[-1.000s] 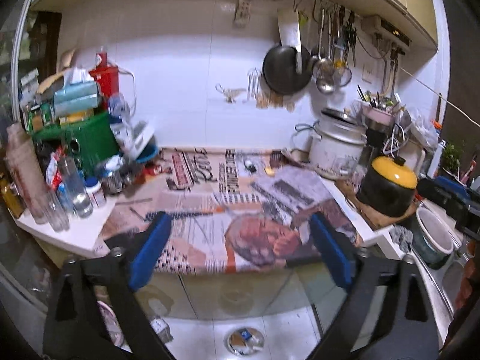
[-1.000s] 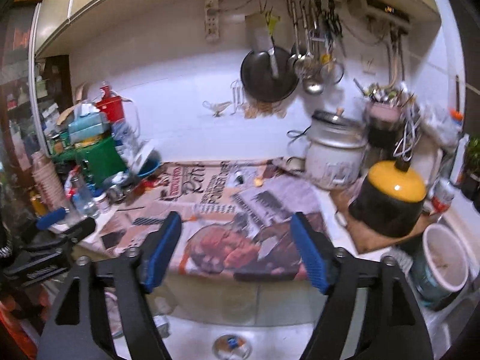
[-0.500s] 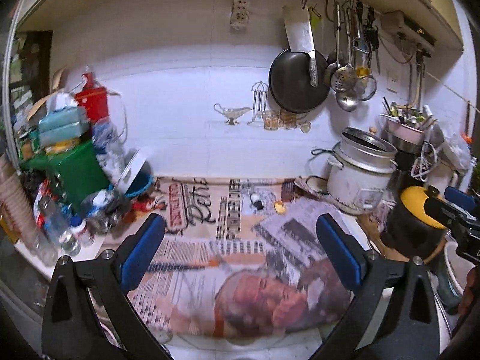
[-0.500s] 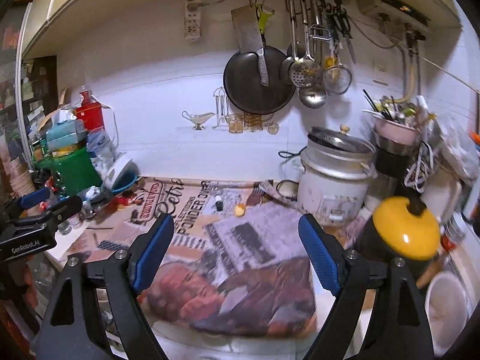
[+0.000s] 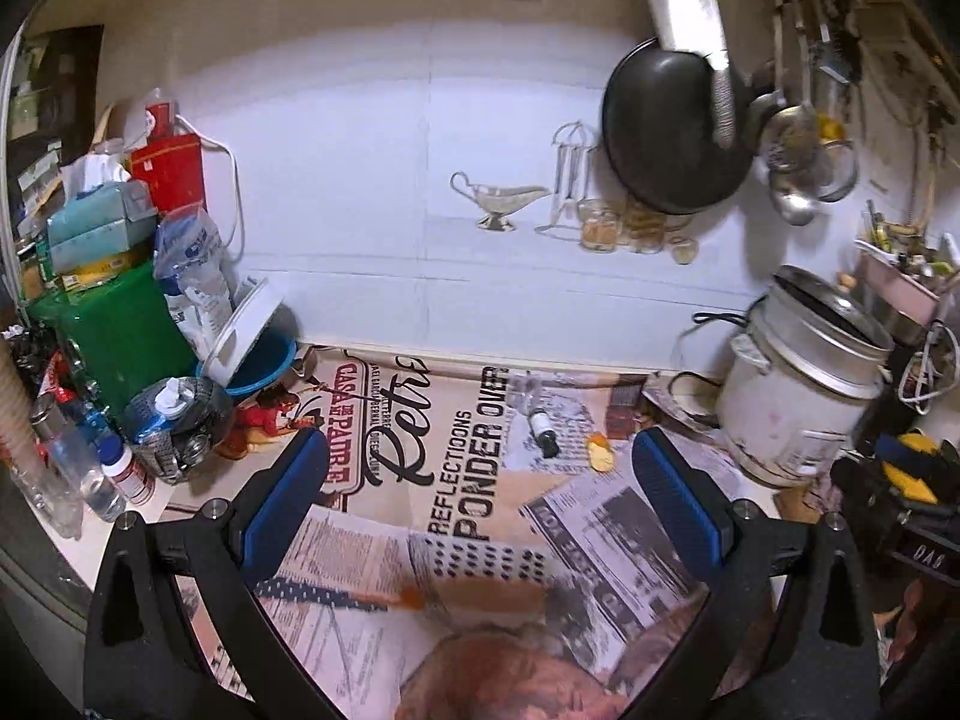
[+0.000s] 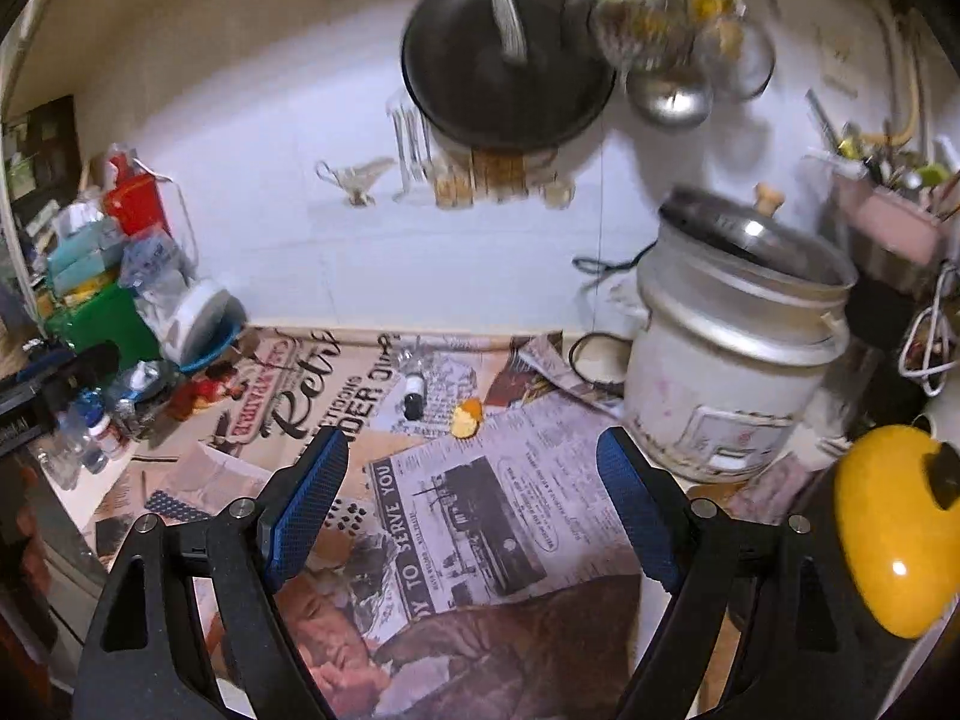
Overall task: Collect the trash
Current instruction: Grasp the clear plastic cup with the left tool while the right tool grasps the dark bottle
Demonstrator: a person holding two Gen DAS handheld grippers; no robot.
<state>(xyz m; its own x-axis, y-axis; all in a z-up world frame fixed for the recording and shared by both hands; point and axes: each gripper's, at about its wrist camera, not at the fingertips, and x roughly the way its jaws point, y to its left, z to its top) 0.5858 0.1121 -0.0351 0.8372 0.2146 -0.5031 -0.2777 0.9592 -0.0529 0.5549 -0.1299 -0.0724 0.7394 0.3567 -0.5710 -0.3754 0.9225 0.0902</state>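
Both hand-held grippers, left (image 5: 474,498) and right (image 6: 471,501), jaws apart and empty, have closed in over the newspaper-covered desk (image 6: 528,516); small bottle (image 6: 413,397) and orange peel (image 6: 467,417) lie far-centre, within reach.

- From both wrists we look forward and slightly down, close over the newspaper-covered kitchen counter (image 5: 480,468).
- We share the white rice cooker (image 6: 732,372) and black hanging pan (image 5: 672,126).
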